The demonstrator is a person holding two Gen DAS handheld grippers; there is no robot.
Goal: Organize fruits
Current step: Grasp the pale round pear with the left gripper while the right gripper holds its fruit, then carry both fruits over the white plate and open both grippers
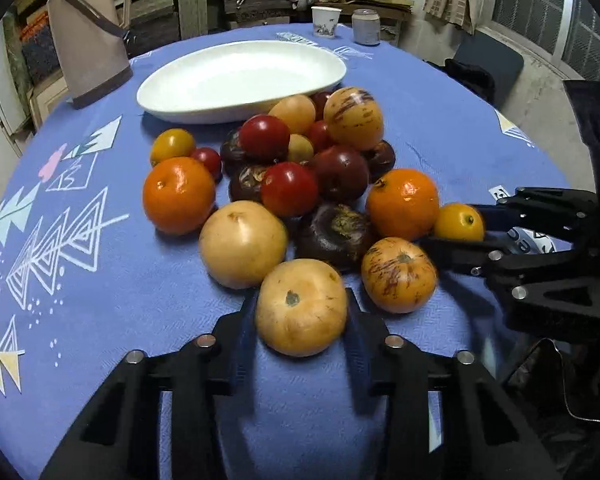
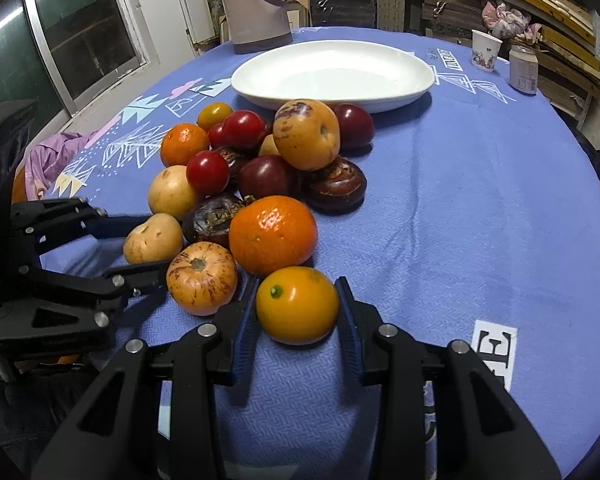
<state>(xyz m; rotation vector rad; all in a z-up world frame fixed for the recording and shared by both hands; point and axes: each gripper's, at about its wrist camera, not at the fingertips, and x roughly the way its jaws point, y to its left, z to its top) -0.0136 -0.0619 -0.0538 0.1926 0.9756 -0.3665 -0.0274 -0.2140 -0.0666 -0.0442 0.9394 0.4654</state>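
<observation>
- Mixed fruit pile [image 1: 300,168]: oranges, red tomatoes, dark purple and tan fruits, heaped just beside the white plate [image 1: 240,80].
- Tan fruit [image 1: 301,307] and small yellow citrus [image 2: 297,305] lie on the pile's edge farthest from the plate.

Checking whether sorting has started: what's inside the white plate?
Nothing shows inside the white plate; its visible basin is bare in both views. The near rim hides a strip of the inside. All fruit lies on the blue tablecloth.
</observation>
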